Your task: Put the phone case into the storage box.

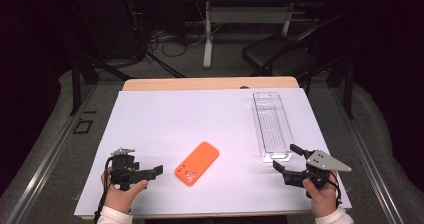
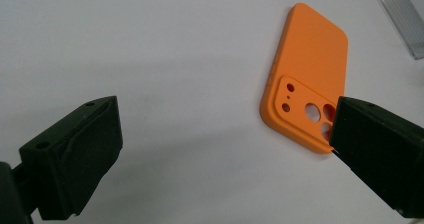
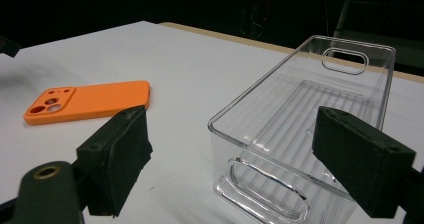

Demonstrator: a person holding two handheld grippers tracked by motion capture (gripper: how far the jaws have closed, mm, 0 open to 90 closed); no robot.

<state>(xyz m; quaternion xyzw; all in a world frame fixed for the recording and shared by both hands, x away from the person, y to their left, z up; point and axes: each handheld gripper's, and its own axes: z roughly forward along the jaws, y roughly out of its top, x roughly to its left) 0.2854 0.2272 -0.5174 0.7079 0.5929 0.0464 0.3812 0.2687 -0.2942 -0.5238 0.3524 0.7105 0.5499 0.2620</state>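
Note:
An orange phone case [image 1: 197, 163] lies camera-holes up on the white sheet, near the front middle. My left gripper [image 1: 156, 171] hovers just left of it, open and pointing toward it. In the left gripper view the case [image 2: 305, 74] lies ahead to the right, its camera corner partly hidden behind the right jaw, and nothing sits inside the left gripper [image 2: 225, 149]. A clear plastic bin [image 1: 272, 126] stands empty at the right. My right gripper [image 1: 286, 157] is open just in front of its near end. In the right gripper view that gripper [image 3: 235, 154] faces the bin [image 3: 300, 119]; the case [image 3: 90, 101] lies at left.
A white sheet [image 1: 200, 114] covers most of the wooden table [image 1: 210, 83]. Beyond the far edge are a black chair [image 1: 280, 54], a table leg and cables on the floor. Open sheet stretches across the back and left.

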